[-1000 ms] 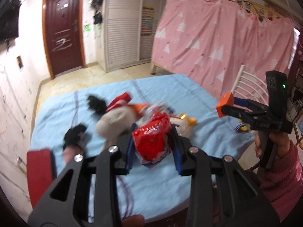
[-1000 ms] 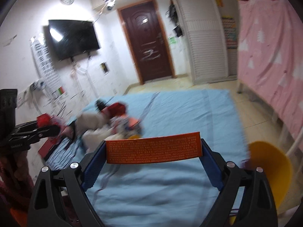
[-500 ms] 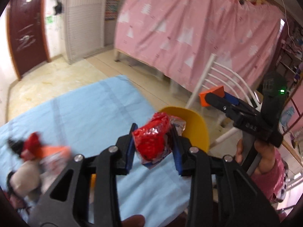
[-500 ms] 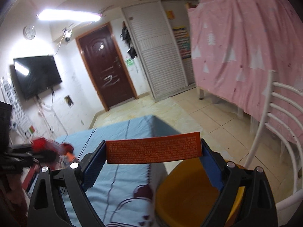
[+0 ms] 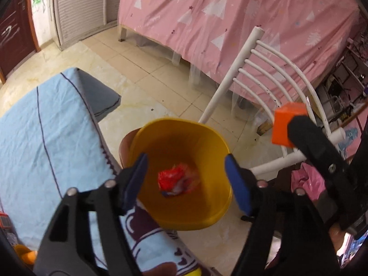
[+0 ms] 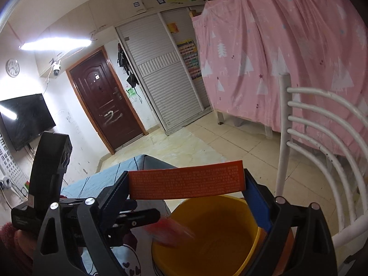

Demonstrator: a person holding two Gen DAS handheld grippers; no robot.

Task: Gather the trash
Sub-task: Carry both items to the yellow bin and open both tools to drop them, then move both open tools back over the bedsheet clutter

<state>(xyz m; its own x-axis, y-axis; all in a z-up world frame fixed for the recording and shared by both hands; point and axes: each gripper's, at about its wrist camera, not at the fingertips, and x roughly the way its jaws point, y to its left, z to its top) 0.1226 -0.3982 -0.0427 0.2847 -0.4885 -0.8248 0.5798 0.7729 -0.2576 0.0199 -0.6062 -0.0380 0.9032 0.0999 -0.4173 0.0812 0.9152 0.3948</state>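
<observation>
My left gripper (image 5: 186,161) hangs over a yellow bin (image 5: 207,216), its jaws opening with nothing between them. A crumpled red wrapper (image 5: 177,180) has left the jaws and lies inside the bin; in the right wrist view the wrapper (image 6: 170,232) is a red blur at the rim. My right gripper (image 6: 186,181) is shut on a long orange box (image 6: 184,176), gripped by its two ends above the same bin (image 6: 220,230). From the left wrist view, one end of that orange box (image 5: 287,124) sticks out at the right.
A table with a light blue cloth (image 5: 46,138) ends just left of the bin. A white slatted chair (image 5: 264,76) stands behind it on the right. Beyond are beige floor tiles (image 5: 161,64) and a pink curtain (image 5: 230,16).
Both grippers swung from the table to above the yellow bin. The left jaws spread apart and the red wrapper dropped out of them into the bin. The right keeps the orange box.
</observation>
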